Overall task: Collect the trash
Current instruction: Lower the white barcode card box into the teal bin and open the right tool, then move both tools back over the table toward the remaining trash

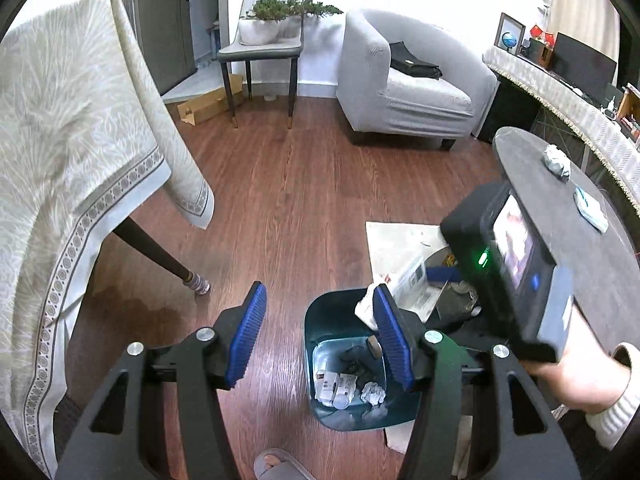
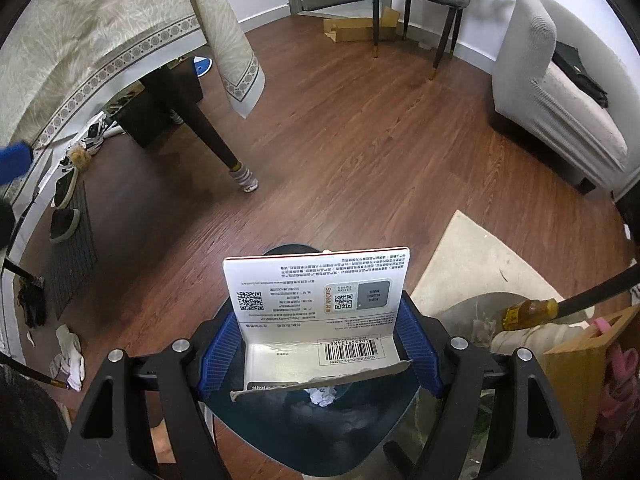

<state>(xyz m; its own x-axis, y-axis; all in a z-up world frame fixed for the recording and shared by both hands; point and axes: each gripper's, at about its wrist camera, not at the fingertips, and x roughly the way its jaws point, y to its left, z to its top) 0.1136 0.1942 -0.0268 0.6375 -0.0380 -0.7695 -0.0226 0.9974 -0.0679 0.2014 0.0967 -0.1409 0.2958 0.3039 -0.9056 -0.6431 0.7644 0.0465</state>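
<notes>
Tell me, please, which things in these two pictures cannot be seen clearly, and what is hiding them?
- Trash bin, right wrist view: the held card package and the right gripper cover most of its inside.
- Items in the bin, left wrist view: too small to identify.
- Under the round table, left wrist view: the right gripper's body hides the clutter there.
- Left gripper: open and empty; whether its right finger touches the white piece beside it is unclear.
</notes>
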